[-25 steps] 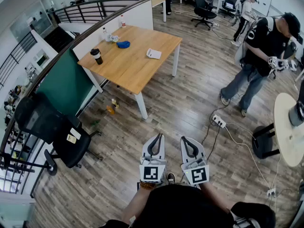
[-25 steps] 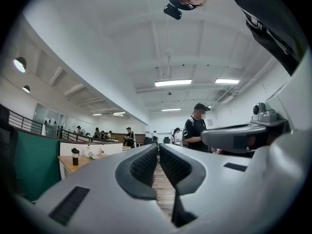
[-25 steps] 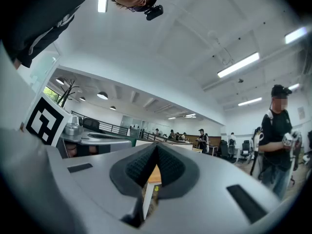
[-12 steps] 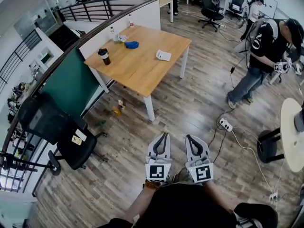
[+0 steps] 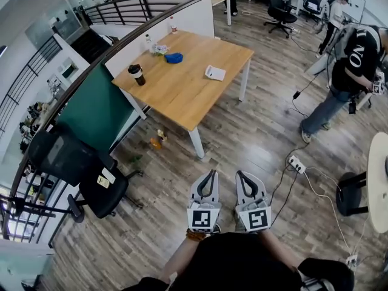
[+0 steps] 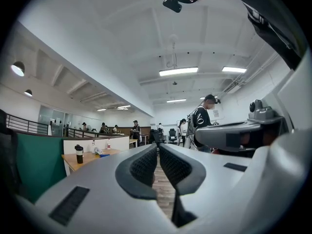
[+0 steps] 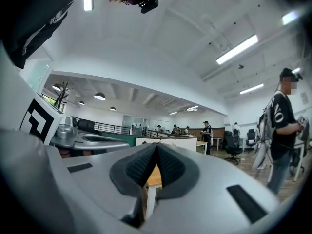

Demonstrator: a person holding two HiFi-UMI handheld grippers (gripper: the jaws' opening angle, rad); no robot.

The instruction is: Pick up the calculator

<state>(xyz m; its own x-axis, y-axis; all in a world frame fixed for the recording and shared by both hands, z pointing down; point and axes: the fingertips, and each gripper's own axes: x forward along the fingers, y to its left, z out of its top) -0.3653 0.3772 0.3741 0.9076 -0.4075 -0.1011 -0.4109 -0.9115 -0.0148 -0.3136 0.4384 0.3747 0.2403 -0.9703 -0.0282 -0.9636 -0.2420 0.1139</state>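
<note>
The calculator [image 5: 215, 73], a small white slab, lies near the right edge of a wooden table [image 5: 182, 93] in the head view, well ahead of both grippers. My left gripper [image 5: 211, 173] and right gripper [image 5: 240, 174] are held side by side low over the wooden floor, both shut with nothing in them. In the left gripper view the shut left gripper [image 6: 158, 145] points across the room, with the table [image 6: 92, 156] far off at the left. In the right gripper view the right gripper [image 7: 156, 145] is shut, and a strip of the table [image 7: 153, 177] shows below its tips.
On the table stand a black cup [image 5: 137, 74] and a blue object [image 5: 174, 57]. A black office chair [image 5: 82, 171] is at the left by a green partition [image 5: 91, 111]. A power strip [image 5: 297, 163] with cables lies on the floor at the right, near a person [image 5: 351, 71] and a round table [image 5: 379, 183].
The table and calculator have come closer and lower in the head view as I move toward them. Both grippers stay shut and side by side.
</note>
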